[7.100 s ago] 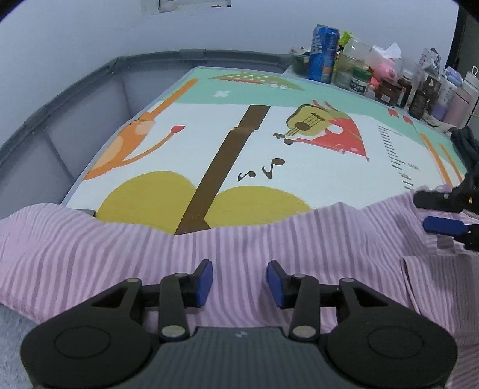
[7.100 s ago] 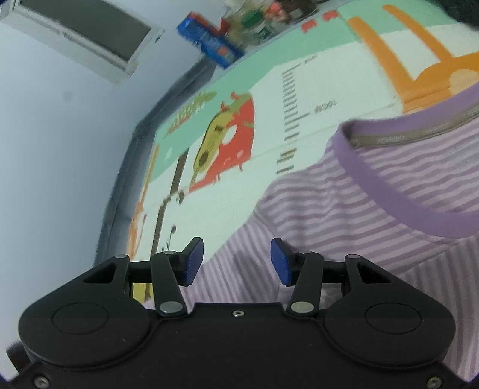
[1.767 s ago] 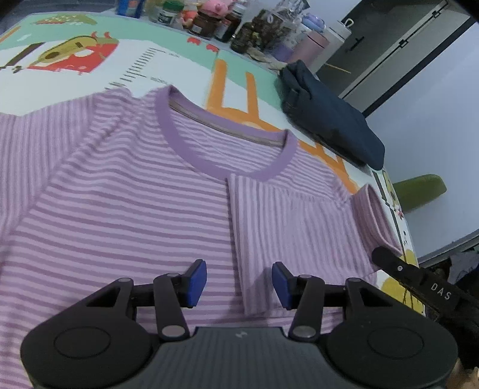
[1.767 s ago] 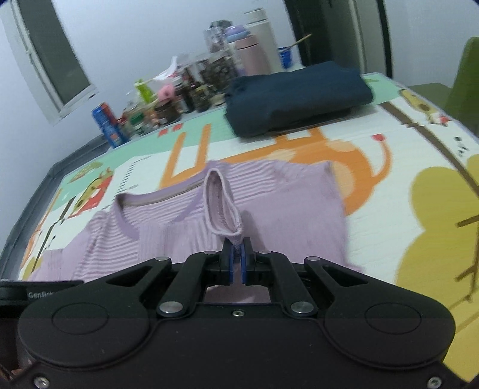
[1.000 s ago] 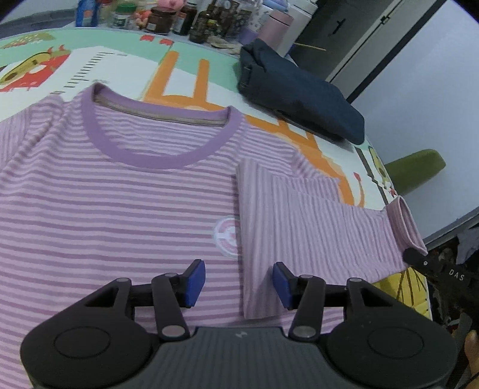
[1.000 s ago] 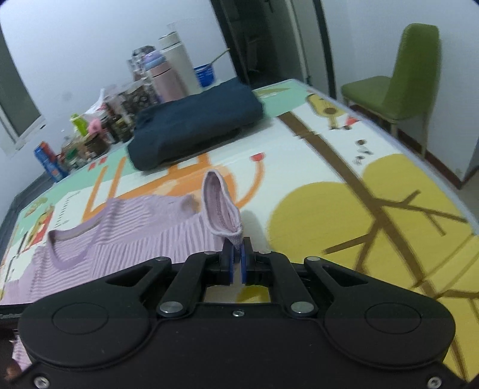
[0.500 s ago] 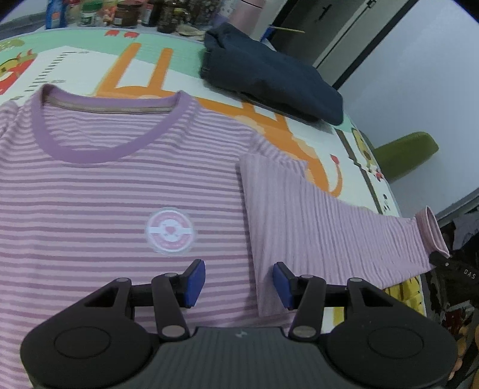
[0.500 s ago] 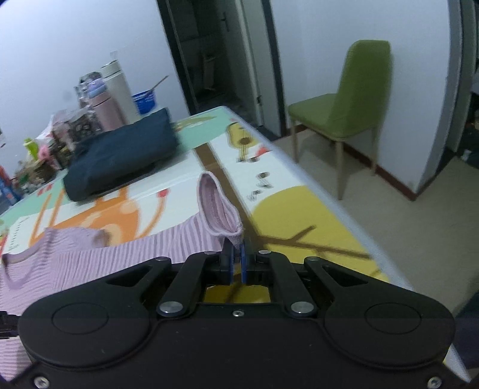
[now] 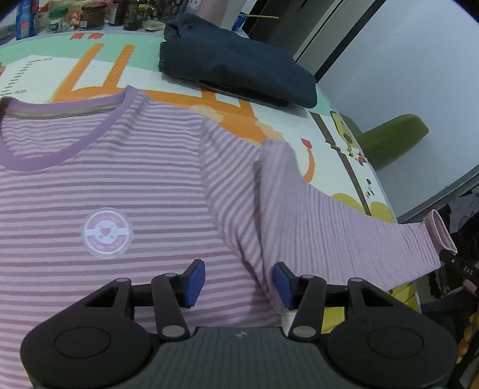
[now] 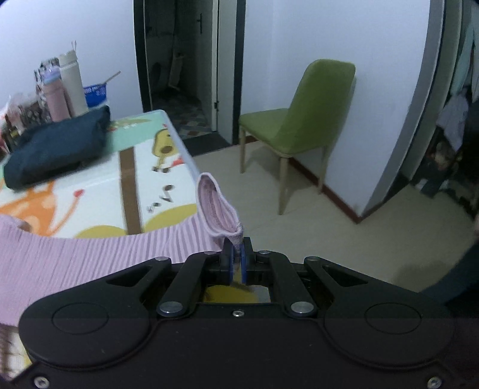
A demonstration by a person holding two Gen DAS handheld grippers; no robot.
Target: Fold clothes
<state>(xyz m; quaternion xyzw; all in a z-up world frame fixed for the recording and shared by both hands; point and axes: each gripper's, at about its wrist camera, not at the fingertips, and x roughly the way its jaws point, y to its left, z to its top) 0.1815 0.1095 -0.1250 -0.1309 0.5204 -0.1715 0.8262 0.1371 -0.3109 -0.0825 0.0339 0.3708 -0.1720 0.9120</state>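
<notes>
From the left wrist view, the left claw [image 9: 236,279] hangs over the front of a purple striped shirt [image 9: 104,185]. Its two blue pads stand partly apart, with only the shirt's cloth lying below them, and they pinch nothing. The shirt lies flat on the counter [image 9: 353,158], which is covered with a bright play mat showing orange and yellow shapes. A round pink badge [image 9: 107,232] sits on the shirt's chest, just above the left pad in the picture. The plain purple collar [image 9: 60,152] curves across the upper left. One long sleeve [image 9: 344,236] stretches out to the right, past the edge of the counter, and its cuff [image 9: 442,233] is lifted in the air. A folded dark blue garment [image 9: 239,65] rests at the far side of the counter, well apart from the shirt. Jars and bottles [image 9: 77,15] stand in a row behind it.

From the right wrist view, the right claw [image 10: 237,254] is pinched tight on the cuff [image 10: 220,209] of that sleeve. The cuff stands up like a little loop above the pads. The sleeve [image 10: 89,257] runs away to the left, back to the counter [image 10: 176,140]. A green chair [image 10: 299,119] stands on the floor by the white wall, next to a dark open doorway [image 10: 185,59].
</notes>
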